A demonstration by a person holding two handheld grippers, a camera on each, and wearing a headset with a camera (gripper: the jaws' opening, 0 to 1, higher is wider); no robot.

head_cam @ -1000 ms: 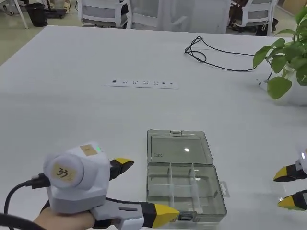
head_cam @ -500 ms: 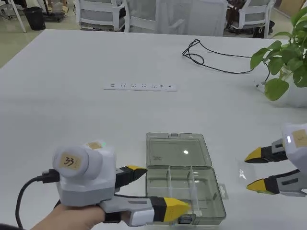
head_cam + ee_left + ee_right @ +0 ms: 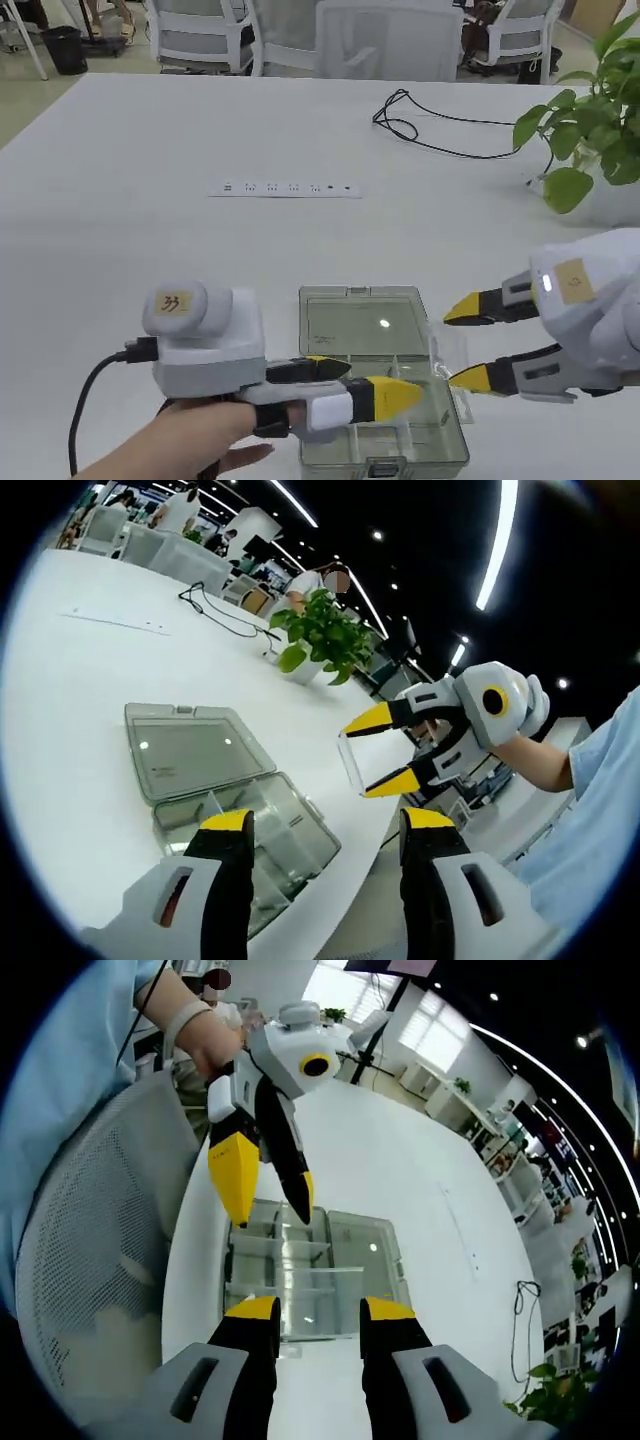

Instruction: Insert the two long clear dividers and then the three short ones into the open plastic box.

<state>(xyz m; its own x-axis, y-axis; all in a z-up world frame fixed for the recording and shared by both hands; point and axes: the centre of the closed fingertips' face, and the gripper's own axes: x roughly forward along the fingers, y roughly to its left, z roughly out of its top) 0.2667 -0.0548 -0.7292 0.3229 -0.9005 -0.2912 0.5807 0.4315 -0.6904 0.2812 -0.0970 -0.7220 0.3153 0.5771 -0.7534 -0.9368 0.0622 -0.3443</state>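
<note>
The open clear-grey plastic box (image 3: 340, 320) lies on the white table, lid flat behind its base, with clear dividers standing inside. My left gripper (image 3: 370, 380) hovers over the base's front left, jaws open and empty. From the right, my right gripper (image 3: 452, 348) reaches the box's right edge, shut on a small clear divider (image 3: 440, 345) spanning its yellow tips. In the left gripper view the box (image 3: 190, 750) sits ahead of my left gripper (image 3: 326, 820), and the right gripper (image 3: 357, 762) holds the divider (image 3: 352, 765). The right gripper view shows my right gripper (image 3: 318, 1307), the box (image 3: 300, 1260) and the left gripper (image 3: 270, 1218).
A white power strip (image 3: 285, 188) lies mid-table beyond the box. A black cable (image 3: 420, 125) coils at the far right, beside a potted plant (image 3: 575, 150) at the right edge. Chairs (image 3: 385, 40) line the far side. A mesh chair (image 3: 90, 1260) stands behind me.
My right gripper has come in from the right edge to the box's right side with the clear divider. My left gripper has shifted right, over the box's base.
</note>
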